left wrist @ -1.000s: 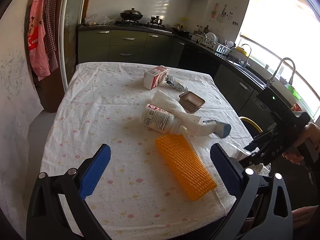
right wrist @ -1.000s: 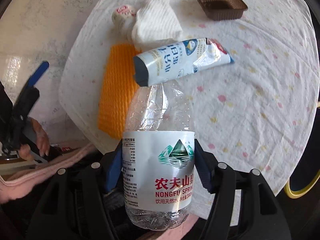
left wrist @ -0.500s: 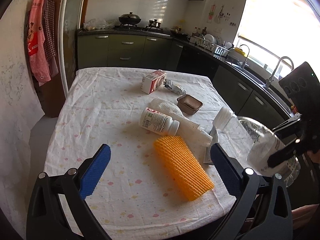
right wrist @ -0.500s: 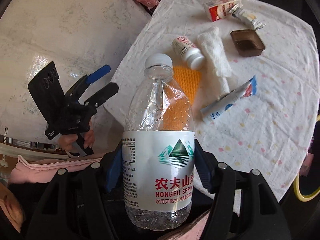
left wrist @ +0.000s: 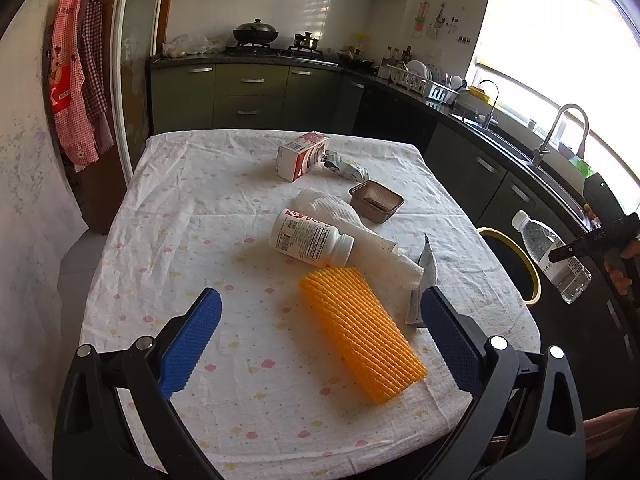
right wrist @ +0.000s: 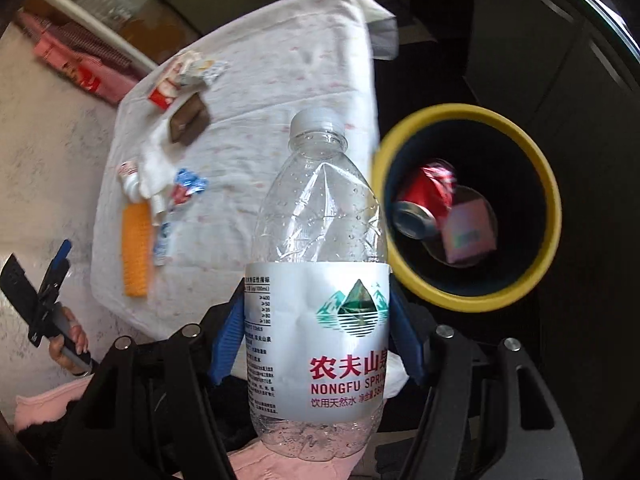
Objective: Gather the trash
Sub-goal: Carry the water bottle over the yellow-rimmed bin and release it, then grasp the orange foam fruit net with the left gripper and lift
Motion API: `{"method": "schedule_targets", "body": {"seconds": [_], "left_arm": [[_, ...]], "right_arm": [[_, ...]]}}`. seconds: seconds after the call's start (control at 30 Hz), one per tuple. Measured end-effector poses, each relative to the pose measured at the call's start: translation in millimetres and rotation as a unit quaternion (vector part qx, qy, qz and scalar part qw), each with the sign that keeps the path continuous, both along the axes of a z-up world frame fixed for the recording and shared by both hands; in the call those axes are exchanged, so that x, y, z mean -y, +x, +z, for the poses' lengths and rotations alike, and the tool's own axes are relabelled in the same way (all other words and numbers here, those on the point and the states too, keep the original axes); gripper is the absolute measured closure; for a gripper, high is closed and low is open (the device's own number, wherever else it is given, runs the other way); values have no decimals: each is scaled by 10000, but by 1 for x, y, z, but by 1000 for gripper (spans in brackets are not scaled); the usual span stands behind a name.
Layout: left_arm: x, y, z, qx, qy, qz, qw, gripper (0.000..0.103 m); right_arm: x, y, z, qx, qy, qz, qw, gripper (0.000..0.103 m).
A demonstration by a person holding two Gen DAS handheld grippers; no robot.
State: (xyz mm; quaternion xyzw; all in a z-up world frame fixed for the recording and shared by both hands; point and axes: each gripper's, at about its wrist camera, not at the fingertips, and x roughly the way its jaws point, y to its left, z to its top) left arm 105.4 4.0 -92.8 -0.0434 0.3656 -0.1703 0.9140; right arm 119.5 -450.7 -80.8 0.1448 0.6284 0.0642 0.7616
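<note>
My right gripper (right wrist: pixel 318 316) is shut on an empty clear water bottle (right wrist: pixel 320 264), blue pads pressing its white label. It hangs off the table's right edge, beside and above a dark bin with a yellow rim (right wrist: pixel 466 292) holding a red can (right wrist: pixel 428 196) and a small box. The left wrist view shows the same bottle (left wrist: pixel 554 260) in the air right of the table. My left gripper (left wrist: pixel 320 340) stands open over the near table edge, an orange ribbed foam sleeve (left wrist: pixel 360 338) between its fingers' line. A white pill bottle (left wrist: pixel 310 238), tissue (left wrist: pixel 352 224), brown tray (left wrist: pixel 376 202), carton (left wrist: pixel 300 156) and wrappers lie on the cloth.
The table (left wrist: pixel 192 208) wears a white flowered cloth. Dark kitchen cabinets and a sink run along the right and back walls. The bin's yellow rim (left wrist: pixel 528 268) shows by the table's right edge. Aprons hang at the left wall.
My right gripper carried the water bottle up off the table and rightward past its edge, over beside the bin. The left gripper stayed nearly still and open.
</note>
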Motion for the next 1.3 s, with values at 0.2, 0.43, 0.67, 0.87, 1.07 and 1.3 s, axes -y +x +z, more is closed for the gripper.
{"method": "schedule_targets", "body": {"seconds": [0.2, 0.43, 0.67, 0.87, 1.07, 1.3], "left_arm": [[16, 0, -2, -25, 159, -160, 9997, 5], [24, 0, -1, -37, 276, -203, 9994, 5], [28, 3, -6, -104, 384, -252, 9989, 5], [33, 7, -14, -232, 445, -288, 9983, 5], [44, 9, -30, -482, 680, -327, 9960, 5], [60, 18, -55, -960, 932, -292, 9906, 5]], "right_arm": [[61, 2, -42, -488, -200, -633, 9966, 41], [90, 23, -67, -660, -224, -1150, 9909, 40], [101, 26, -61, -250, -336, -1646, 9855, 27], [69, -5, -33, 311, -339, -1392, 9892, 27], [19, -44, -13, 942, 124, -949, 9909, 26], [-33, -69, -19, 1185, 535, -318, 9910, 25]]}}
